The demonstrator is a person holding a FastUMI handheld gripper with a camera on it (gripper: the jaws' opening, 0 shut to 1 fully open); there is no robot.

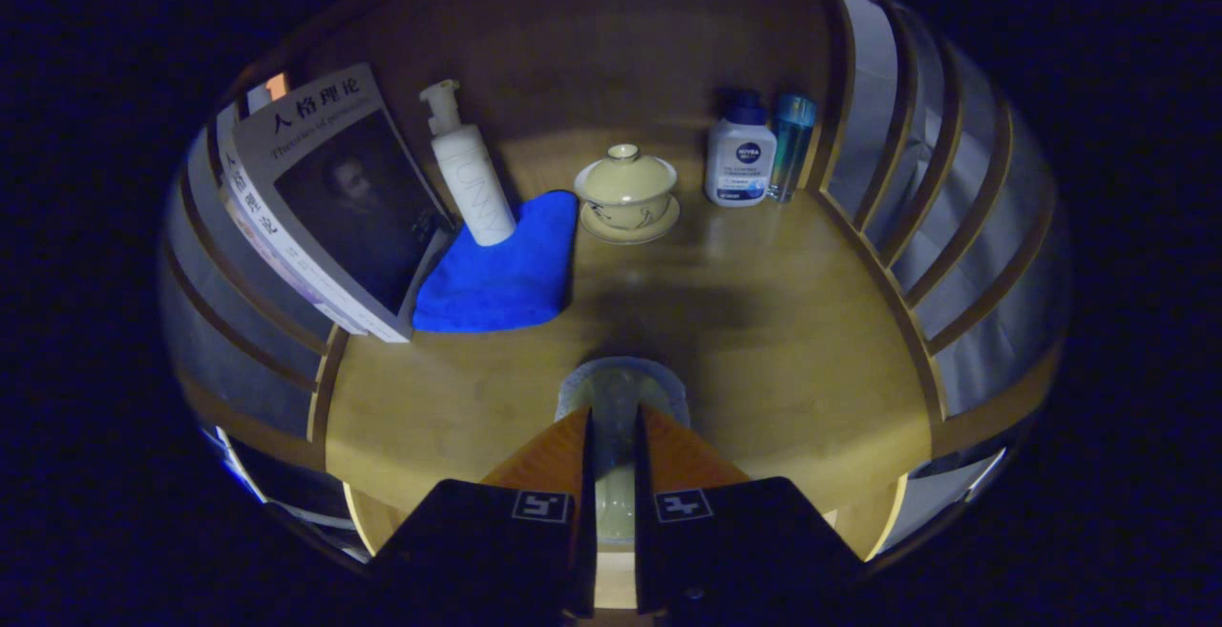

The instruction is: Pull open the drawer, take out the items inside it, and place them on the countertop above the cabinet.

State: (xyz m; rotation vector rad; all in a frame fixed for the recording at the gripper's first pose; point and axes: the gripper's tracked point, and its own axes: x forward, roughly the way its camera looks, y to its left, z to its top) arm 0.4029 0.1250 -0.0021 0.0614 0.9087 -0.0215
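Gripper view shows the gripper (614, 417) nearly closed, its fingers pinching the rim of a pale, translucent cup (621, 388) just above the countertop (783, 322). The thin rim grip could slip, tipping the cup on release. Beyond the fingers stand a blue cloth (501, 274) and a lidded teacup (627, 190).
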